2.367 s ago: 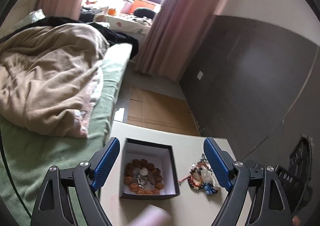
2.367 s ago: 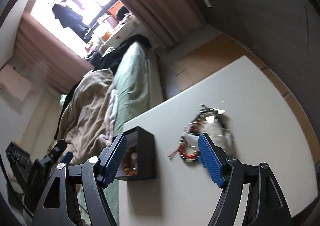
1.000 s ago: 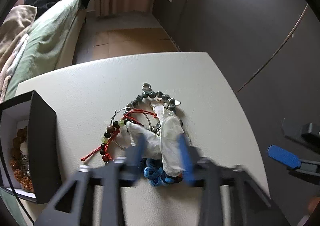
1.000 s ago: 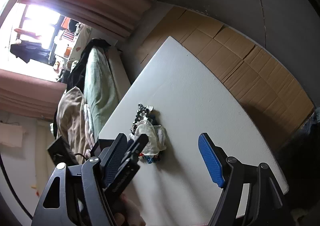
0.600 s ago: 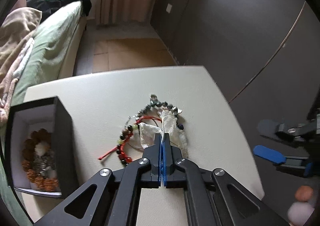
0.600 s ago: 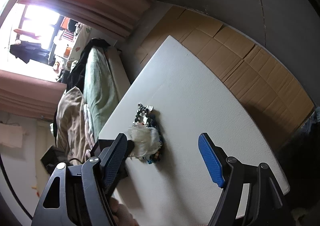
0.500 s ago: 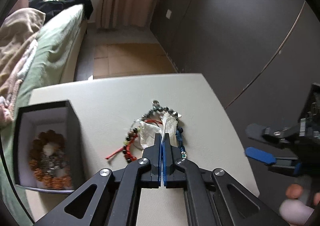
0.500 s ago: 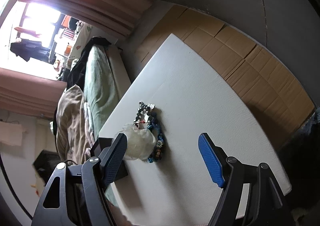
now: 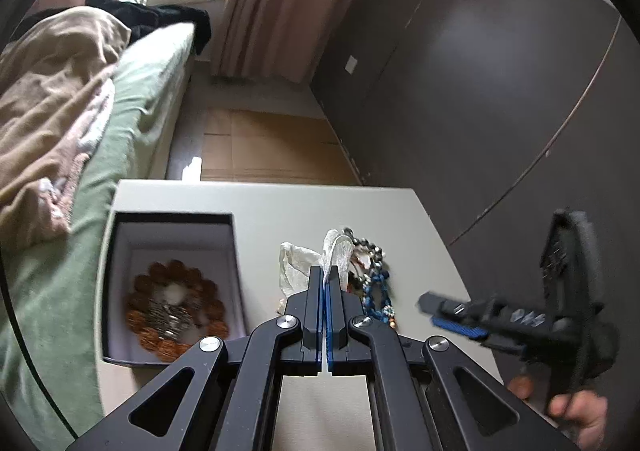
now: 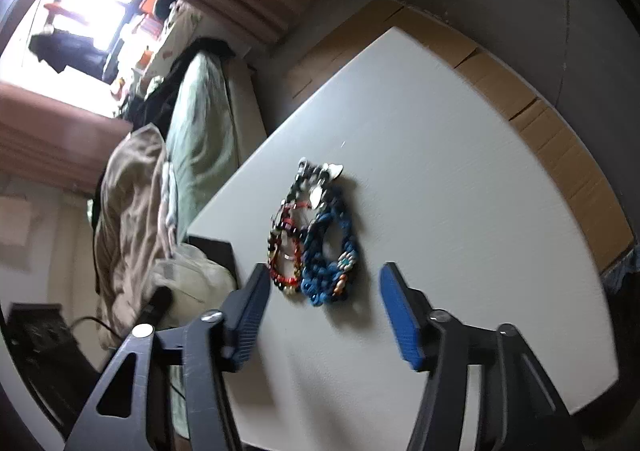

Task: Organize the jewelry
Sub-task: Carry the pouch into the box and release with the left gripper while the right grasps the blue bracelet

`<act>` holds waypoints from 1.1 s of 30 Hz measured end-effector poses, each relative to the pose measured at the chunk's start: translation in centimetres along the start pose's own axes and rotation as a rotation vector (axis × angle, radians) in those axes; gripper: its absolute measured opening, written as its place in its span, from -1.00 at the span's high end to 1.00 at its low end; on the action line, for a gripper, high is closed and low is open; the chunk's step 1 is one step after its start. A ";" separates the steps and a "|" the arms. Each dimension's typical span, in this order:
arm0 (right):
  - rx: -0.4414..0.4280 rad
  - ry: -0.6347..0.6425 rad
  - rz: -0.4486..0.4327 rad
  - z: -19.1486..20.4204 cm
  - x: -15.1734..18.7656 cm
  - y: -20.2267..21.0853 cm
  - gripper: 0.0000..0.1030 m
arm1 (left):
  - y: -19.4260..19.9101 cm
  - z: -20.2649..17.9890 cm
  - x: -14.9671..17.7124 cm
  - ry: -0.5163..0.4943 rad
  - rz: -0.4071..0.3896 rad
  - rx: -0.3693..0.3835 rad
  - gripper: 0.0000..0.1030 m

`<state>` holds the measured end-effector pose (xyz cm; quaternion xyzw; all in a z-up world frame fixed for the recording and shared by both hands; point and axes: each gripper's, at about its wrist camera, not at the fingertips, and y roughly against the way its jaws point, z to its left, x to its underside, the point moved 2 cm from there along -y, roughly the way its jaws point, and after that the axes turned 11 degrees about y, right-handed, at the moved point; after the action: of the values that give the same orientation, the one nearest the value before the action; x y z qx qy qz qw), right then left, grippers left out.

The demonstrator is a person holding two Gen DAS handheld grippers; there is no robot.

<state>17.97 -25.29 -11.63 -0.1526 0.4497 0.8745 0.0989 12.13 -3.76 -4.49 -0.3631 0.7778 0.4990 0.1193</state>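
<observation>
Lifted plastic bag (image 9: pixel 298 257) in left tongs (image 9: pixel 324 283); box (image 9: pixel 120 283) seemingly holds bracelets (image 9: pixel 174 311).

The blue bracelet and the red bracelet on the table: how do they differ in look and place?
The blue bracelet looks thick and woven, with a few pale beads; the red bracelet is a thinner ring of small red and dark beads. The blue one lies directly ahead between the right tongs, whose jaws are closing; the red one lies nearer the black box. Both lie flat on the white table, side by side.
</observation>
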 end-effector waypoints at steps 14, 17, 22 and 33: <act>0.210 0.195 0.039 3.9 -0.5 -5.3 0.23 | 2.2 4.6 -2.3 0.098 -0.029 0.009 1.00; 0.234 0.207 0.067 3.8 -0.5 -6.3 0.38 | 2.3 5.7 -2.5 0.134 -0.019 -0.008 1.00; 0.277 0.252 0.057 4.0 -0.3 -6.1 0.75 | 2.0 7.1 -2.7 0.172 -0.005 -0.048 1.00; 0.013 0.185 -0.135 6.0 -0.3 -1.2 0.76 | 1.3 8.9 -1.6 0.224 0.095 -0.111 0.49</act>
<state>17.53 -19.68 -9.15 -0.2617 0.4513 0.8451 0.1166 10.84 4.94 -6.96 -0.3853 0.7738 0.5026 -0.0121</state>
